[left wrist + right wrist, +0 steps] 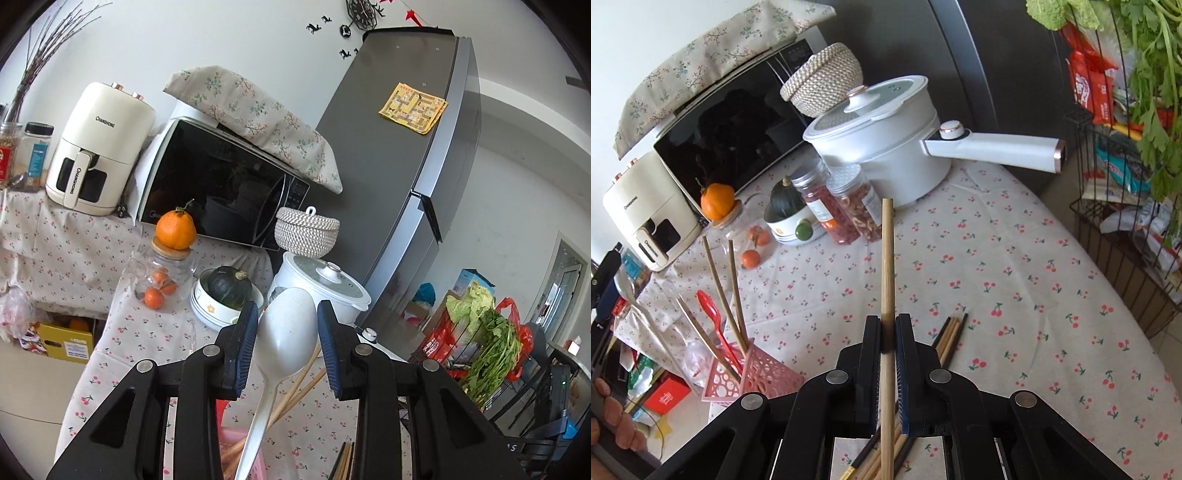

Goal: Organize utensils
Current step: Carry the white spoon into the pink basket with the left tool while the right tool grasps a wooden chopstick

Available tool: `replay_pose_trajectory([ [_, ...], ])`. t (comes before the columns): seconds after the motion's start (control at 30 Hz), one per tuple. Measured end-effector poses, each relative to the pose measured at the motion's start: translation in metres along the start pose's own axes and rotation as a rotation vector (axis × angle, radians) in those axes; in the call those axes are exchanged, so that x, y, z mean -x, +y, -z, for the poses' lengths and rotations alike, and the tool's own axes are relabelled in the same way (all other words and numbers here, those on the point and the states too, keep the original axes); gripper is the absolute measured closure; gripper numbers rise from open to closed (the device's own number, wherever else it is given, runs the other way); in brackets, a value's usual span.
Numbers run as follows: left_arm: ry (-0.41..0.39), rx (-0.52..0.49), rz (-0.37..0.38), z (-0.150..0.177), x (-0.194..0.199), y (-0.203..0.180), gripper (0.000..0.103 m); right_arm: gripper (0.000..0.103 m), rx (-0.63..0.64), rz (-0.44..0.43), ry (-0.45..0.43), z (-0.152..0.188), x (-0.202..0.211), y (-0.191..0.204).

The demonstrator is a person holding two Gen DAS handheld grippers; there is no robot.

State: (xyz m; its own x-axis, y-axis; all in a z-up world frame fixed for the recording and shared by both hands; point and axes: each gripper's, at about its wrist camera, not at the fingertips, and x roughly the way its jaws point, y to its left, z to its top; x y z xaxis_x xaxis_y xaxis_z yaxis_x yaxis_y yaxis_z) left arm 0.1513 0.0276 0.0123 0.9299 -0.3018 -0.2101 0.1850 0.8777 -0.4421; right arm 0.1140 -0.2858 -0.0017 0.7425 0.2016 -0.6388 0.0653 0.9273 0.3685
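Your right gripper (887,332) fingers clench one chopstick (887,266) off-centre, so it may pivot missing the pink holder (753,373), while your left gripper (284,325) fingers stand released around the white spoon (284,332).

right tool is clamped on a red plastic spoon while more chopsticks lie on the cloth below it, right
Not quite. The right wrist view shows the right tool clamped on a wooden chopstick, not a red spoon. The rest holds: more chopsticks lie on the cloth below it.

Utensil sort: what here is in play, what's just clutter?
In play:
pale wooden chopstick
white plastic spoon
pink perforated holder
loose chopsticks on cloth
red plastic spoon

Clutter:
white electric pot
black microwave
woven basket
cream air fryer
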Motion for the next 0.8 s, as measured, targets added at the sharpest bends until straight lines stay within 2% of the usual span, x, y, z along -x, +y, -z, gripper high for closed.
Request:
replay_pose_trajectory([
  [0.13,-0.004,-0.030,-0.024,0.011,-0.012,0.001,0.068,0.097,-0.004,-0.006,-0.011,-0.003,-0.001,-0.001],
  [0.3,0.046,-0.040,-0.045,0.026,-0.022,0.008,0.066,0.097,-0.007,-0.007,-0.013,-0.004,-0.004,-0.002],
  [0.37,0.100,-0.045,-0.055,0.032,-0.025,0.010,0.060,0.097,-0.004,-0.009,-0.017,-0.004,-0.004,-0.001],
  [0.6,0.243,-0.083,-0.106,0.030,-0.007,0.006,0.053,0.097,0.003,-0.035,-0.034,-0.005,0.000,0.005],
  [0.77,0.393,-0.096,-0.190,0.018,0.015,0.008,0.030,0.097,0.034,-0.086,-0.053,-0.003,0.004,0.025],
  [0.8,0.422,-0.091,-0.218,0.018,0.019,0.011,0.030,0.097,0.045,-0.094,-0.058,-0.002,0.004,0.029],
])
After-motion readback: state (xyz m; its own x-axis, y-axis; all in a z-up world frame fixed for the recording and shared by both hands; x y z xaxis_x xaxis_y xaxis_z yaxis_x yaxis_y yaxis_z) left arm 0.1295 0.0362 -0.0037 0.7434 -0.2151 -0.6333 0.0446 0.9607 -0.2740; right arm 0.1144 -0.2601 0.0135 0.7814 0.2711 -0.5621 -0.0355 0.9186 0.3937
